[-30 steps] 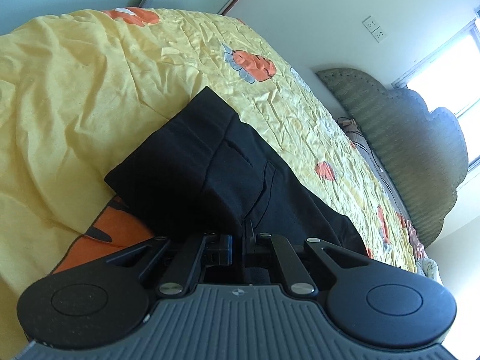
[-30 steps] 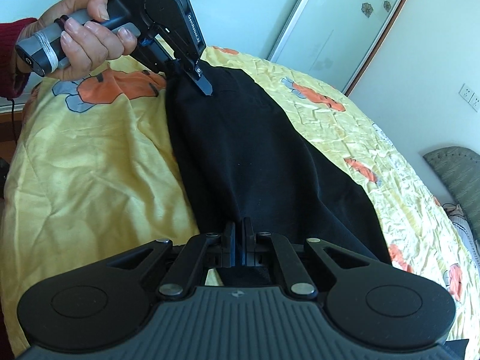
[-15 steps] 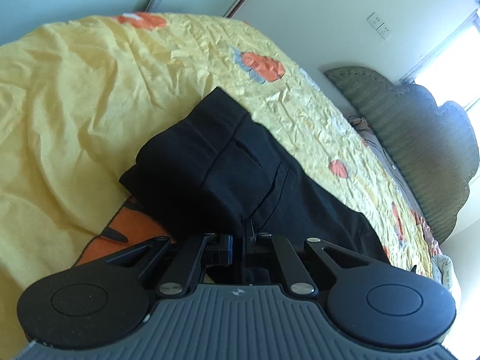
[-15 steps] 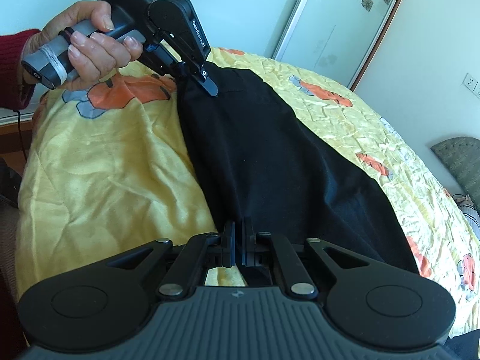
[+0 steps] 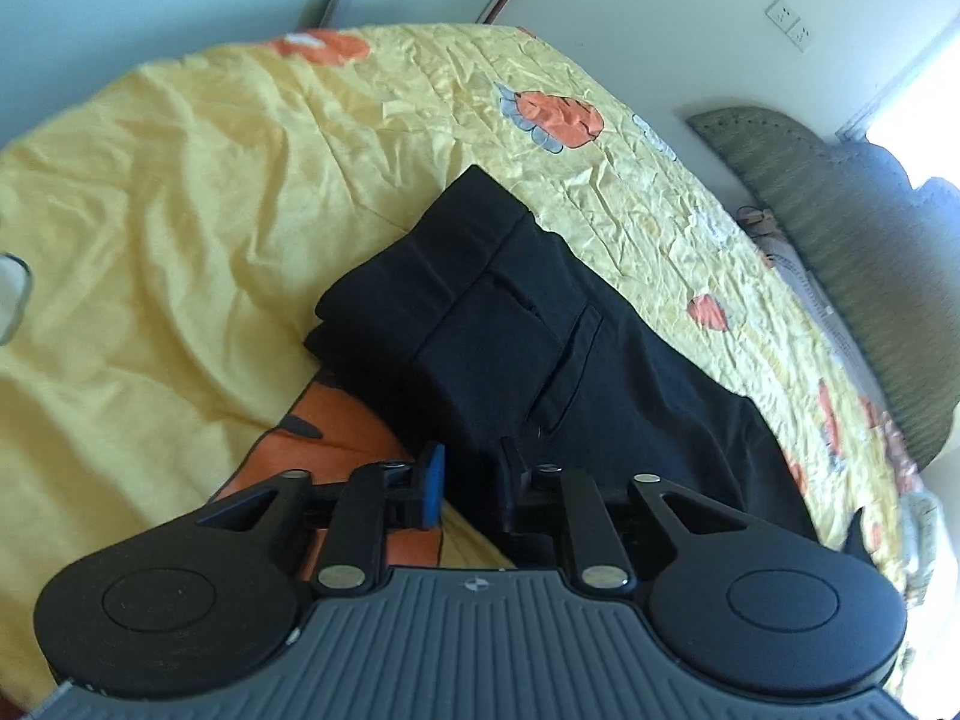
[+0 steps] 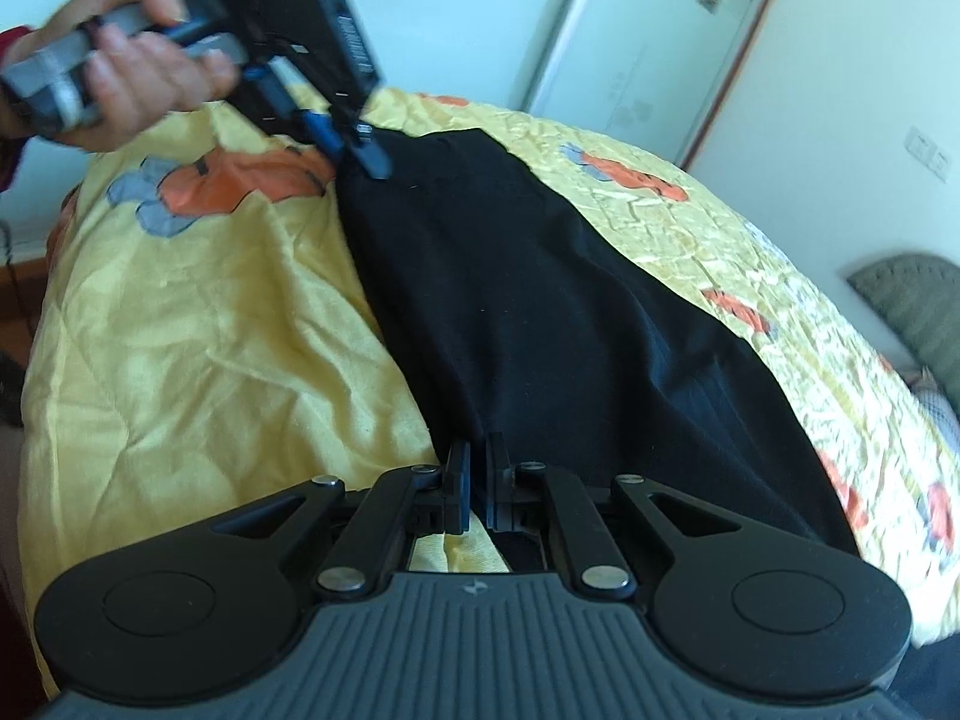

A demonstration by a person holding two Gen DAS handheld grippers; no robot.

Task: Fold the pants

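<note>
The black pants [image 5: 516, 348] lie lengthwise on the yellow bedspread [image 5: 180, 240], waistband end folded over at the far side. They also show in the right wrist view [image 6: 528, 312]. My left gripper [image 5: 471, 480] is open, its jaws apart over the near edge of the waist fabric. It also shows in the right wrist view [image 6: 354, 147], held by a hand above the waist end. My right gripper [image 6: 477, 483] has its jaws slightly parted at the near leg end, with the fabric edge between them.
The bedspread [image 6: 210, 330] has orange and grey flower prints and many wrinkles. A green padded headboard [image 5: 840, 252] stands at the right. White walls and a glass sliding door [image 6: 630, 42] lie behind the bed.
My left gripper's jaws have opened and let go of the waist fabric. My right gripper's jaws have parted a little. The pants have settled lower on the bed.
</note>
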